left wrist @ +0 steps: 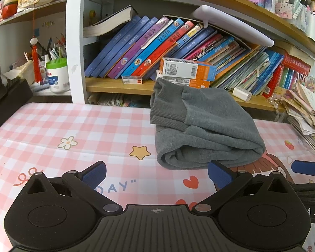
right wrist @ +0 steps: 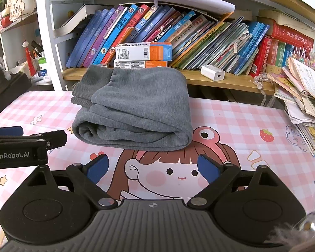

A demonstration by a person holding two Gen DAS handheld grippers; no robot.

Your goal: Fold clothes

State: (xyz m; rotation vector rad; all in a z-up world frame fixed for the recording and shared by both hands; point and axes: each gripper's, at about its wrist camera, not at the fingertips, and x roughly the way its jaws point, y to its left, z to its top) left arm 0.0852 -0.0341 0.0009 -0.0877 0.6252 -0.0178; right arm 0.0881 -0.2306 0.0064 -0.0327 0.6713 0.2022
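A grey knit garment (left wrist: 203,130) lies folded in a thick stack on the pink checked table cover (left wrist: 73,126), ribbed cuffs at its far left. In the right wrist view the same garment (right wrist: 136,109) sits straight ahead, its rolled fold edge facing me. My left gripper (left wrist: 156,176) is open just short of the garment's near edge, nothing between its blue pads (left wrist: 94,175). My right gripper (right wrist: 152,168) is also open and empty, a little back from the garment, over the cartoon girl print. The left gripper's body (right wrist: 21,147) shows at the left edge of the right wrist view.
A bookshelf (right wrist: 199,79) with leaning books and orange-and-white boxes (right wrist: 143,52) stands right behind the garment. A messy pile of papers and booklets (right wrist: 304,109) sits at the table's right end. A dark box (left wrist: 8,98) and a pen cup are to the left.
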